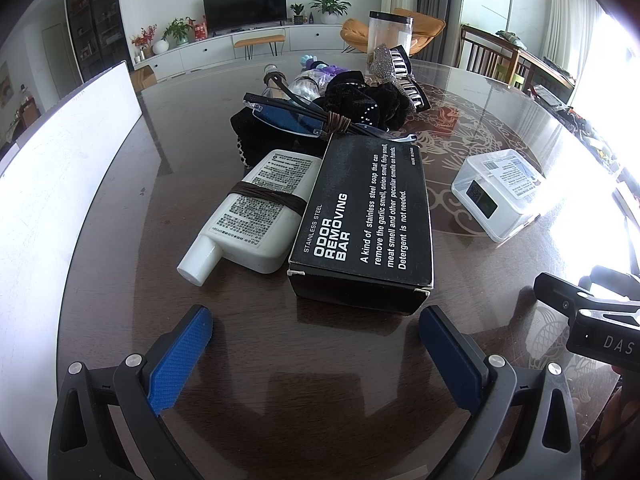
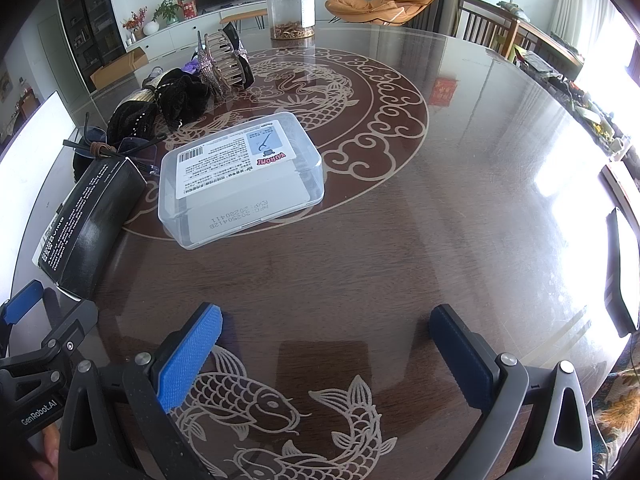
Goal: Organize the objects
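A black "Odor Removing Bar" box (image 1: 362,220) lies just ahead of my open, empty left gripper (image 1: 316,332); it also shows in the right wrist view (image 2: 90,220). Left of it lies a white bottle (image 1: 252,212) with a dark band. Behind are folded glasses (image 1: 296,120), black velvet scrunchies (image 1: 360,104) and a silver hair claw (image 1: 400,72). A clear plastic box (image 2: 240,172) with a label lies ahead-left of my open, empty right gripper (image 2: 326,336); it also shows in the left wrist view (image 1: 500,196).
The round dark table (image 2: 440,220) has a glass top with dragon and fish patterns. A white board (image 1: 60,184) stands at the left edge. A clear canister (image 2: 290,10) stands at the far side. A tablet-like device (image 2: 622,272) lies at the right edge.
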